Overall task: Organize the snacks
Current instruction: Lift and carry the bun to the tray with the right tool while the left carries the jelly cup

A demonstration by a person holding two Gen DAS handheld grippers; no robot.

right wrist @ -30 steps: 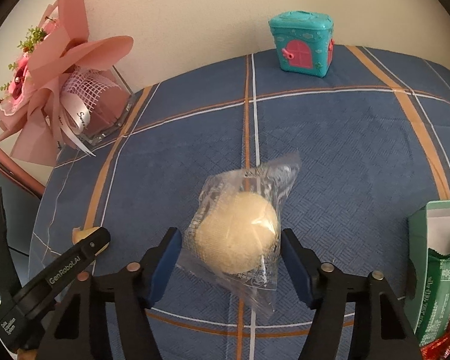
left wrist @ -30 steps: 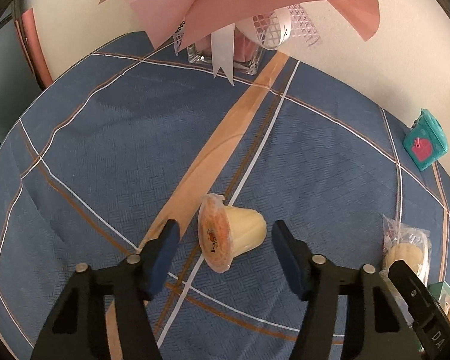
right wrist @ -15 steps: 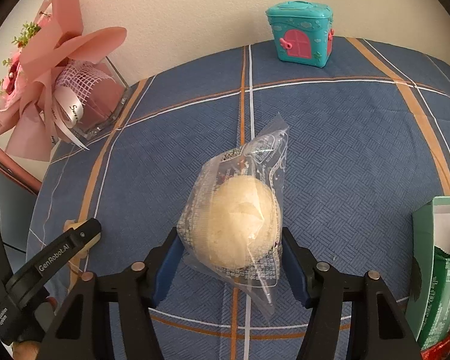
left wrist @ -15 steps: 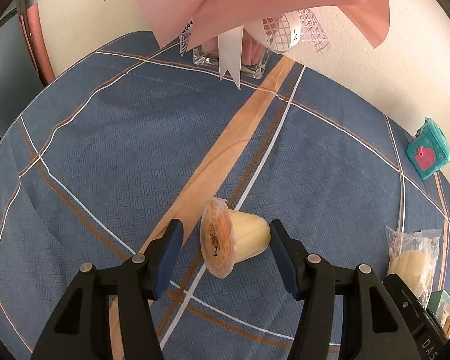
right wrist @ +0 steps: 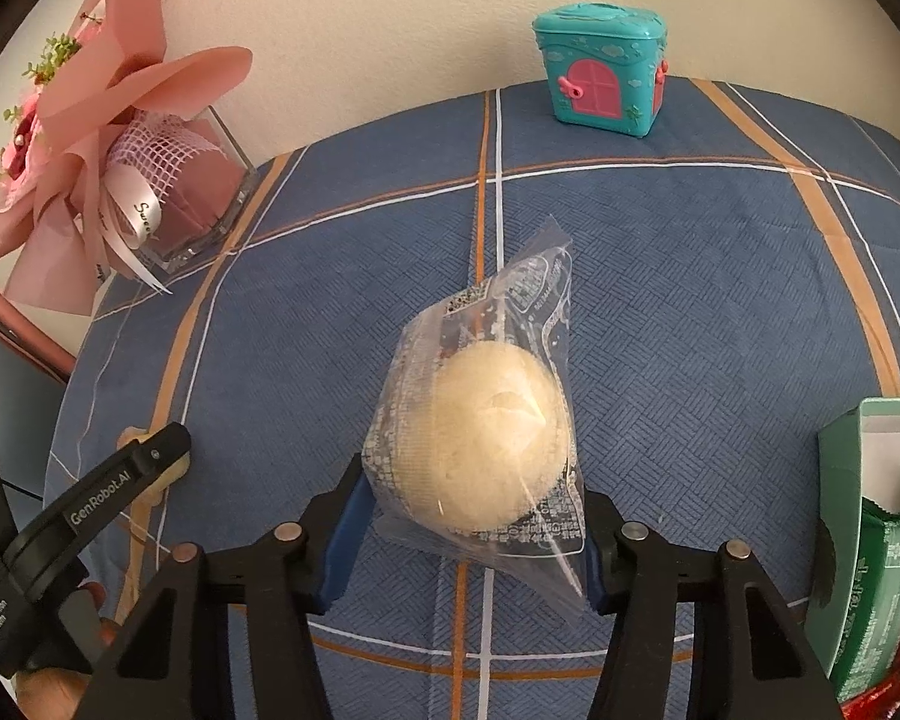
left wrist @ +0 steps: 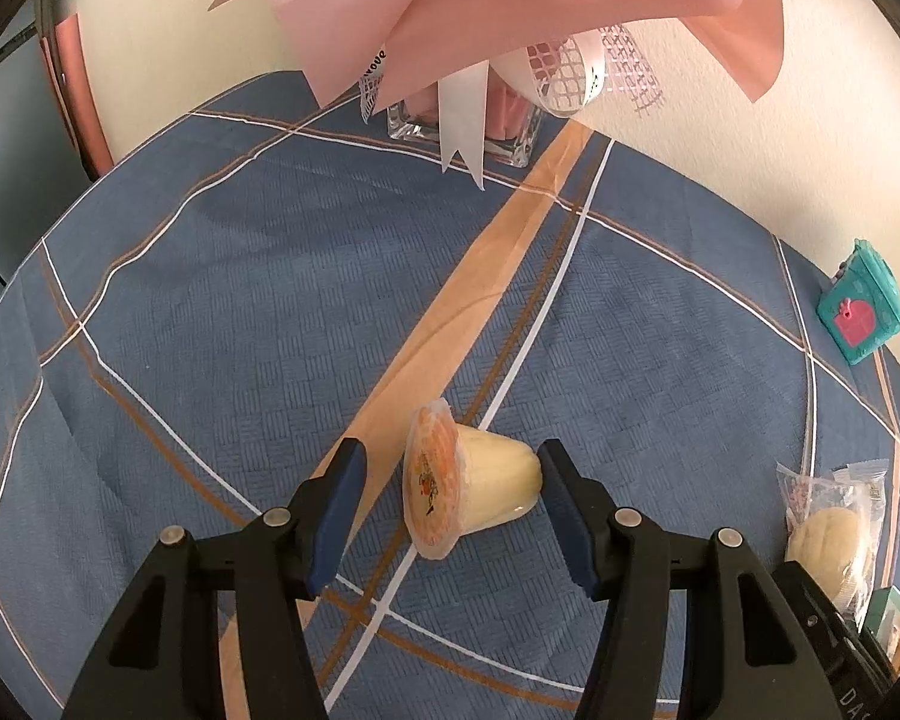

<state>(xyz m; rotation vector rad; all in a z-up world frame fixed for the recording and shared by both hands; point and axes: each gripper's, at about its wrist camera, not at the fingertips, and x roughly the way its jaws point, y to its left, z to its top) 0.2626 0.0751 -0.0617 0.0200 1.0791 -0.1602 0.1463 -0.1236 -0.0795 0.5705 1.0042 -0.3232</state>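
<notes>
A round pale bun sealed in a clear printed plastic wrapper [right wrist: 477, 450] is seen between the blue-padded jaws of the right gripper [right wrist: 471, 534], which are closing; the pads are pressed against the wrapper's sides. Below it lies the surface, covered by a blue woven cloth with orange and white stripes [right wrist: 690, 300]. A teal plastic toy house with a pink door [right wrist: 600, 75] is set at the far edge. A pink paper-wrapped bouquet in a clear glass vase [right wrist: 108, 180] is placed far left. An open green cardboard box holding packets [right wrist: 870, 540] is seen at right. The black left gripper [right wrist: 84, 510] is seen at lower left.
</notes>
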